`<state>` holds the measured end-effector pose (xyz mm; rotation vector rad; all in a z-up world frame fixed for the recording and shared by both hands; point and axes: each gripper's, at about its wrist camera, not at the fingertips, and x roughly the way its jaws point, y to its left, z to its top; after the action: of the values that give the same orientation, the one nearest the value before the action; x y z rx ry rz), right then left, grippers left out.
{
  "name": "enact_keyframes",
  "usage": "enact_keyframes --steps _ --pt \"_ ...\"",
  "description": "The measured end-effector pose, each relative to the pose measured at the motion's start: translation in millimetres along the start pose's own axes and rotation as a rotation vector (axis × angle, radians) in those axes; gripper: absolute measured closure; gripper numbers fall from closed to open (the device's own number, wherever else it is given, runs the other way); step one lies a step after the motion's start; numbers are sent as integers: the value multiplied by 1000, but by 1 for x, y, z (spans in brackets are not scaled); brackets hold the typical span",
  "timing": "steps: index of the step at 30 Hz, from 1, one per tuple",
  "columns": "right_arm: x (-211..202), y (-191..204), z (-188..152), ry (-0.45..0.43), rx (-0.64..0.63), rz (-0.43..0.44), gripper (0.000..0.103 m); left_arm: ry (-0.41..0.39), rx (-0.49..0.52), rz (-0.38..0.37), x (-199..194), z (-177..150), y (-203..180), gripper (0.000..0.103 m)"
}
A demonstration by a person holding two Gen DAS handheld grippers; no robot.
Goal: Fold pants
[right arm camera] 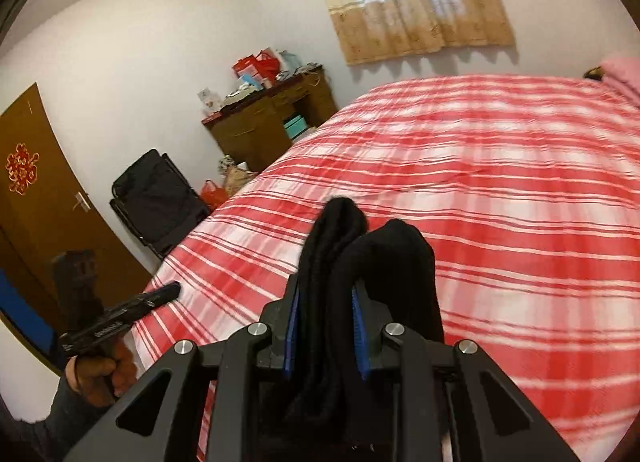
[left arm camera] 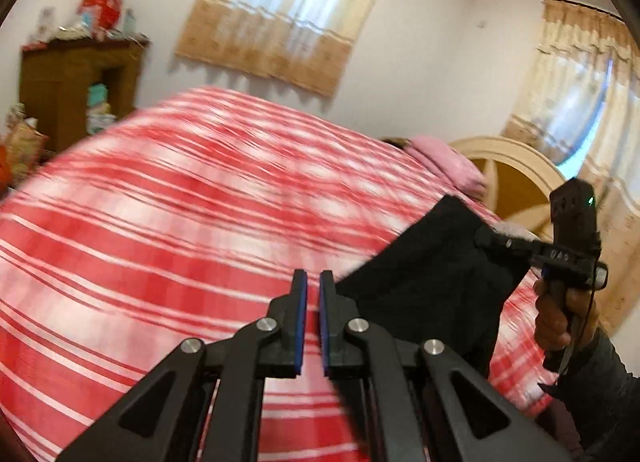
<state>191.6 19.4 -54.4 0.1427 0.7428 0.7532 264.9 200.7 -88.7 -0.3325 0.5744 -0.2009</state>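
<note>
Pants lifted above the bed, soft cloth in the right grip

Black pants (right arm camera: 360,262) hung in the air over the bed with the red and white checked cover (right arm camera: 500,189), not lying flat on it. The right hand-held gripper (right arm camera: 326,326) was clamped on a thick bunch of the dark cloth, several layers gathered between the blue pads (right arm camera: 362,336), and the ends of the bunch stood up above the fingers. In the left wrist view the cloth spread from that grip as a wide black sheet (left arm camera: 432,286) that drooped toward the cover.

The left hand-held gripper (left arm camera: 314,302) had its jaws together with only a thin slit between the pads, and nothing lay in that slit; the edge of the pants passed just beside its right finger.

The fabric looked soft, light and limp, probably a knit: it sagged by its own weight and kept no shape. I judged it not slippery and not fragile, but a bunched grip hides the edges. Better holds would be the waistband corners or the hems, one in each gripper, so the cloth stays stretched between them.
</note>
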Motion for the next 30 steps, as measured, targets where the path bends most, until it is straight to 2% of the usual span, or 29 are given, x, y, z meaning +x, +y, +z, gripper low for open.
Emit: enact_keyframes --steps 1,3,5,6,10,14,18,19,21,25,27,30 --pt "11 3 2 10 -8 -20 79 6 -8 18 -3 2 9 97" --pt "18 2 2 25 21 -17 79 20 -16 2 -1 -2 14 100" --pt "9 4 -4 28 2 -30 80 61 4 -2 12 -16 8 100" --pt "3 4 -7 32 -8 -43 80 90 1 -34 21 -25 4 100" --pt "-64 -11 -18 -10 21 -66 80 175 5 -105 54 -51 -9 100" --pt "-136 -28 -13 -66 94 -74 81 245 -50 -212 80 -65 -28 99" --pt "-188 -18 1 -105 86 -106 81 290 -76 -304 93 -75 -58 74" --pt "-194 -13 7 -104 75 -123 81 296 -70 -315 94 -76 -64 72" --pt "-195 1 18 -96 40 -149 81 310 -61 -335 100 -80 -77 72" --pt "-168 39 43 -24 -60 -195 81 304 -86 -354 99 -80 -76 72" --pt "-147 59 54 12 -112 -196 81 287 -102 -336 95 -77 -65 72" --pt "-116 99 67 55 -185 -153 81 235 -133 -280 75 -65 -37 72"
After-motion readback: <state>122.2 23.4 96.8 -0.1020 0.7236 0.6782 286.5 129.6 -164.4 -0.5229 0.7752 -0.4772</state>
